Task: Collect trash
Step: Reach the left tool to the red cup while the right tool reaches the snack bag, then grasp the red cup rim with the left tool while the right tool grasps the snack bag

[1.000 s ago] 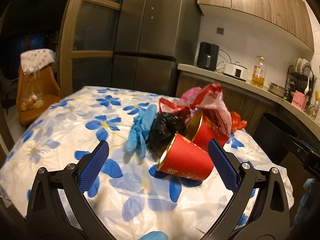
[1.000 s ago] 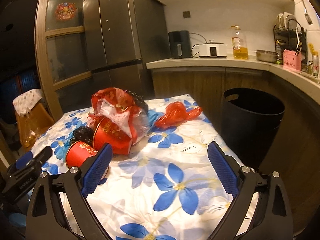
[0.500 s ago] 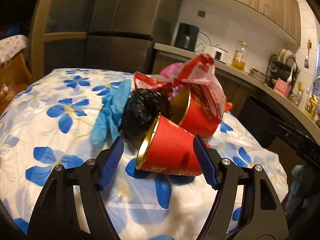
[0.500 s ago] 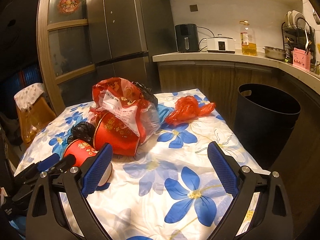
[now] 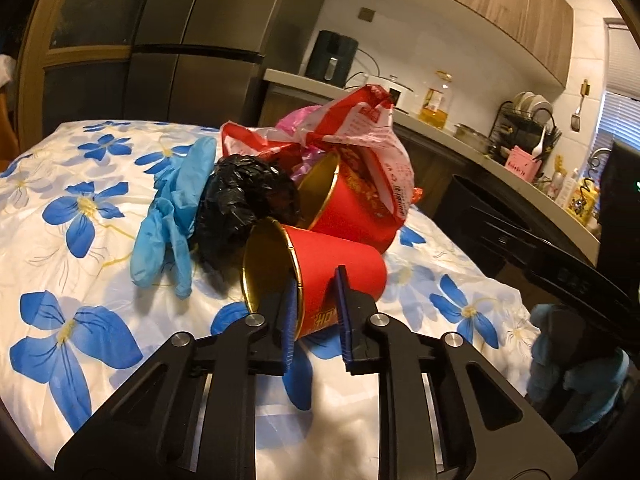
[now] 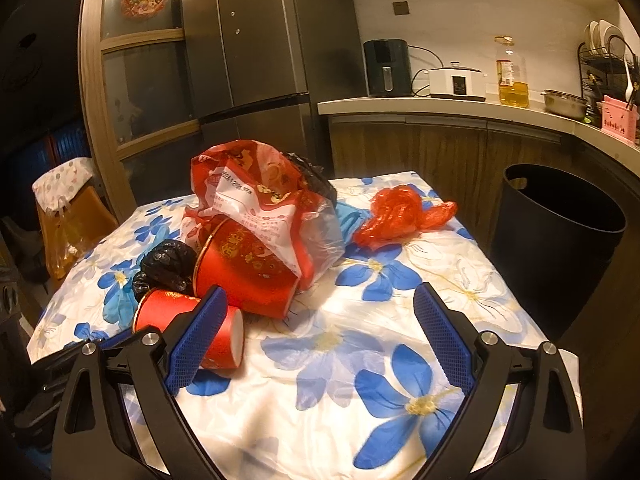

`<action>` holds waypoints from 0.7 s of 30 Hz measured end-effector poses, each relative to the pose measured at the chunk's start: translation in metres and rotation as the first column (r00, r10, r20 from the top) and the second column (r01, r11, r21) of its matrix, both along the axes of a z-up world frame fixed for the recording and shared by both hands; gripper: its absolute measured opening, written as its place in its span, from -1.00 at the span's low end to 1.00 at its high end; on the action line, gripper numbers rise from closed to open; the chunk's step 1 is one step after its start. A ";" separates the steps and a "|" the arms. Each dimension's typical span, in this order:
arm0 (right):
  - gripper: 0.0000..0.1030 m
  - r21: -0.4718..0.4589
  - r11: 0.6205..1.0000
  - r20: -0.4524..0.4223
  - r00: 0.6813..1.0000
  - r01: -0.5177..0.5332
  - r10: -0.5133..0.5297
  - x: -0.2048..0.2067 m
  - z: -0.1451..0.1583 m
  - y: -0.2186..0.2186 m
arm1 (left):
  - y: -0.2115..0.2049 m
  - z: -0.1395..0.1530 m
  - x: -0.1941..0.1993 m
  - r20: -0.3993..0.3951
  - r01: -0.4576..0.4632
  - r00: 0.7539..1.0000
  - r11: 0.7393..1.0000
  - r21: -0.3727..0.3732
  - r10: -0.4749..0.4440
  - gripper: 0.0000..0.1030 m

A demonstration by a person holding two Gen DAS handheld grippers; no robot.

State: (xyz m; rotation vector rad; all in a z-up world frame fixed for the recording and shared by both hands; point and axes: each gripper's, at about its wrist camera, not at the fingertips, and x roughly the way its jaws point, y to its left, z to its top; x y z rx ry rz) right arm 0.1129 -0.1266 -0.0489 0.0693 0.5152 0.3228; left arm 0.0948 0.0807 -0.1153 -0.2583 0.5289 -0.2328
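Note:
A small red paper cup (image 5: 320, 264) lies on its side on the flowered tablecloth; it also shows in the right wrist view (image 6: 188, 316). My left gripper (image 5: 316, 316) is shut on its wall near the rim, one finger inside the mouth and one outside. Behind it lie a larger red cup (image 5: 348, 208), a black bag (image 5: 244, 204), blue gloves (image 5: 176, 208) and a red-and-white plastic bag (image 5: 360, 128). My right gripper (image 6: 320, 336) is open and empty above the table's near right part. A crumpled red bag (image 6: 400, 216) lies at the far right.
A black trash bin (image 6: 560, 236) stands on the floor right of the table (image 6: 352, 360). A counter with appliances (image 6: 440, 80) runs behind it. A fridge (image 6: 260, 60) stands at the back. A chair with a bag (image 6: 68, 216) stands left.
My left gripper moved in and closed on the small red cup's rim. My right gripper stayed open and drifted slightly nearer the pile.

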 end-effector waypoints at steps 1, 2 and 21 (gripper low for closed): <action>0.69 -0.002 1.000 0.003 1.000 -0.004 0.004 0.002 0.000 0.002 | 0.001 0.000 -0.001 0.003 0.005 1.000 1.000 -0.012 -0.005 -0.73; 0.53 -0.008 1.000 0.008 1.000 -0.006 0.006 0.005 0.000 0.005 | 0.000 0.000 -0.003 0.007 0.011 1.000 1.000 -0.026 -0.011 -0.75; -0.76 -0.048 0.994 0.085 0.991 -0.097 0.101 0.053 0.005 0.043 | 0.000 0.031 -0.036 0.062 -0.031 0.997 0.993 -0.111 0.038 -0.96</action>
